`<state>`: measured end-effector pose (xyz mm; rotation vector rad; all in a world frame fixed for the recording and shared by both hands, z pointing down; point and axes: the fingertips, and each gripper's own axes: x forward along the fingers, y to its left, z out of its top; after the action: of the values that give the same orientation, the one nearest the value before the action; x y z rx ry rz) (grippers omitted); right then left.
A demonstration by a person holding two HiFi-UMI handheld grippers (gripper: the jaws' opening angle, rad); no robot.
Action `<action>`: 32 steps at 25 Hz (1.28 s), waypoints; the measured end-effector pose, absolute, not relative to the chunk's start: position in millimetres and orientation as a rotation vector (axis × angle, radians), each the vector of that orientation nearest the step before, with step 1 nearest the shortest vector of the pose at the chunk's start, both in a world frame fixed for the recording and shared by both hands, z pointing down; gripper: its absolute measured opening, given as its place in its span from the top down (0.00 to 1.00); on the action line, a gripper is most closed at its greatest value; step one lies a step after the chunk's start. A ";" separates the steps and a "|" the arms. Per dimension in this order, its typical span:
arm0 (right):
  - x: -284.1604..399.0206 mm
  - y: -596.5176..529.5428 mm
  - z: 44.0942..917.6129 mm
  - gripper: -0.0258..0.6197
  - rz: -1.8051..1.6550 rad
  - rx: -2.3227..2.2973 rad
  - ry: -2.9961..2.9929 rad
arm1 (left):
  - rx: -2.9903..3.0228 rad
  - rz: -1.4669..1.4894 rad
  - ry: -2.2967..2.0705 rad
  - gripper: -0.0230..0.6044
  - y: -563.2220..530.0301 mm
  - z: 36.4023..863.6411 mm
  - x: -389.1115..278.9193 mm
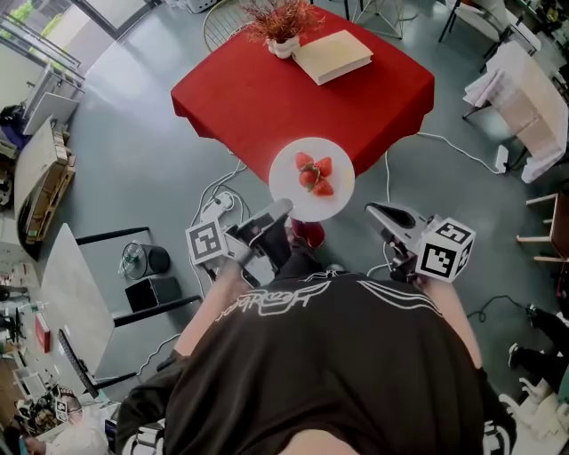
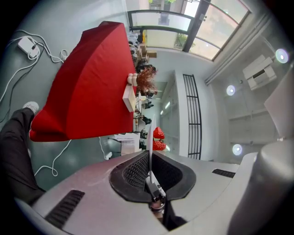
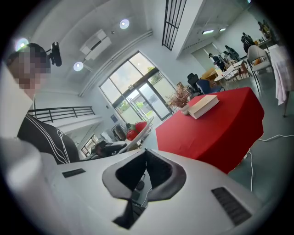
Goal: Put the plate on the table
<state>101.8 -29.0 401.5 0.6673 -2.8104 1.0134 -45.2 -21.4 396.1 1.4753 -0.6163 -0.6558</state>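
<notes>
A dark shirt (image 1: 329,355) with white stripes fills the bottom of the head view. Just beyond it the left gripper (image 1: 281,210) reaches forward with its jaws clamped narrowly on the near rim of the white plate (image 1: 333,206); its own view shows the rim edge-on between the pads. The right gripper (image 1: 373,211) sits just to the right of the plate, apart from it, with its jaws together and nothing between them.

Three strawberries (image 1: 313,174) lie in the middle of the plate. The plate extends away from the left gripper toward the near corner of the table (image 1: 267,89), which is draped in a red cloth. From above, the far half of the plate overlaps that corner, but in the right gripper view it seems to be held in the air just short of the cloth, so I cannot tell whether it touches.

Further along the table, a closed pale book (image 1: 332,55) lies beside a small white pot holding a reddish dried plant (image 1: 283,22). The floor (image 1: 151,160) is smooth and grey, with white cables (image 1: 218,191) trailing by the table's near side. A white-draped chair (image 1: 524,89) stands off to the right, and the room has tall windows at its far end
</notes>
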 end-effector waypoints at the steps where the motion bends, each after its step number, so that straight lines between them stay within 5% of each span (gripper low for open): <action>1: 99.3 -33.9 400.3 0.95 1.019 0.677 -2.814 | 1.477 -0.653 -0.613 0.93 -27.0 396.3 -48.1; 32: 51.9 -183.1 410.9 0.95 1.201 0.874 -2.779 | 1.477 -0.435 -0.563 0.93 -211.2 423.7 -74.7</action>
<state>51.9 -183.1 410.9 0.8744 -2.7789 1.2009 -74.7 -211.2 423.7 1.4774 -0.5626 -0.4353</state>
